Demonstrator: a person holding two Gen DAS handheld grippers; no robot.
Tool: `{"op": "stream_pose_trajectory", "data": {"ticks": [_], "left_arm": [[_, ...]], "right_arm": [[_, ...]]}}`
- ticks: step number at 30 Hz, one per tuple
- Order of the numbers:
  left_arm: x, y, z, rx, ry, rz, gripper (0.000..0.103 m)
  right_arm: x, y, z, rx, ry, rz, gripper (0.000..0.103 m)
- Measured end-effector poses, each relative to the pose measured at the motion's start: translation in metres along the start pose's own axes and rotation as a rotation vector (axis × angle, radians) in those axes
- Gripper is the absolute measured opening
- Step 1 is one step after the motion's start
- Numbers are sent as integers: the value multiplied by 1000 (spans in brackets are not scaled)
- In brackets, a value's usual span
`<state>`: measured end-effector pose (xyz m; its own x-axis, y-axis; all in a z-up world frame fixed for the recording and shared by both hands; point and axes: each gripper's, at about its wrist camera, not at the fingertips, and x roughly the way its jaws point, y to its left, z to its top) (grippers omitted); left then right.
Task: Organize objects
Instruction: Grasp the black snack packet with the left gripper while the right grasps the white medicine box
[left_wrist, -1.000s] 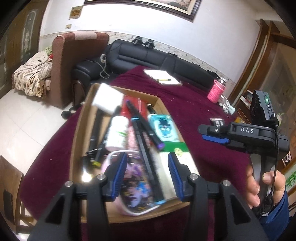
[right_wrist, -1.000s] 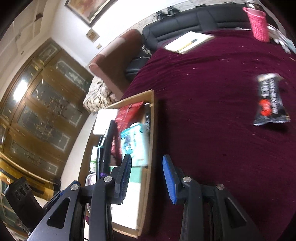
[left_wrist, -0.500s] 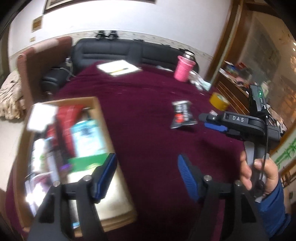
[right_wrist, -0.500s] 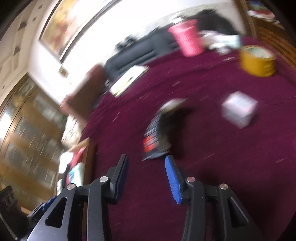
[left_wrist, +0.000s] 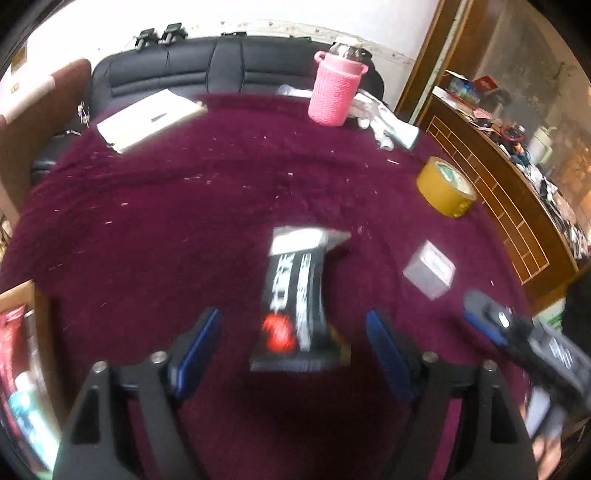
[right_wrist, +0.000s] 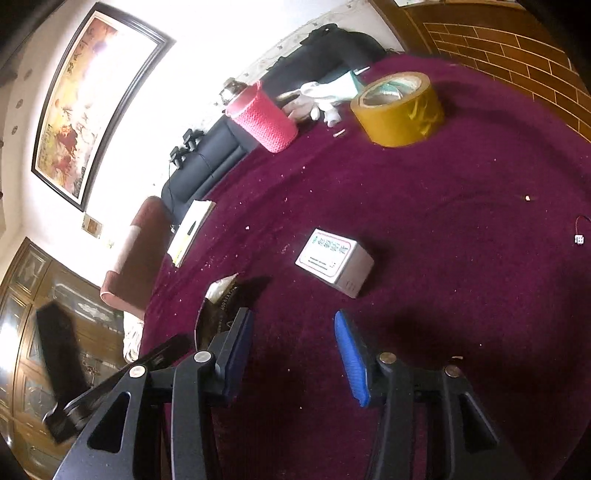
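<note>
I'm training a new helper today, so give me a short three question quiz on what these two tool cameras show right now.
1. True or false: the left tool is shut on the black snack packet.
2. Which lies nearest the right tool? A) white box B) tape roll C) pink bottle sleeve
3. Fill in: the tablecloth is ____ coloured.

Key: 1 false, it is open; 2 A; 3 maroon.

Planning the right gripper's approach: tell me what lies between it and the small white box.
Only bare maroon tablecloth between the right gripper and the small white box, per the right wrist view.
</note>
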<state>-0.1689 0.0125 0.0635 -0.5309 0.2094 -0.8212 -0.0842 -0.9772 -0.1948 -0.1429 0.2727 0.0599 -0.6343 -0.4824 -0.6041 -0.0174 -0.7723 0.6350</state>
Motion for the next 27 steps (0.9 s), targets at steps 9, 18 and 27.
{"op": "stream_pose_trajectory", "data": {"ticks": [9,18,27], "left_arm": [[65,0,15,-47,82,37,74],[3,13,-69,-30,-58,52,37],[-16,29,-95,8,-166,139,37]], "right_arm": [[-8,-7,3,23,-35,-7,51],[-11,-20,18,-7,-86,-56,59],[17,36,19,-308,35,-243,61]]}}
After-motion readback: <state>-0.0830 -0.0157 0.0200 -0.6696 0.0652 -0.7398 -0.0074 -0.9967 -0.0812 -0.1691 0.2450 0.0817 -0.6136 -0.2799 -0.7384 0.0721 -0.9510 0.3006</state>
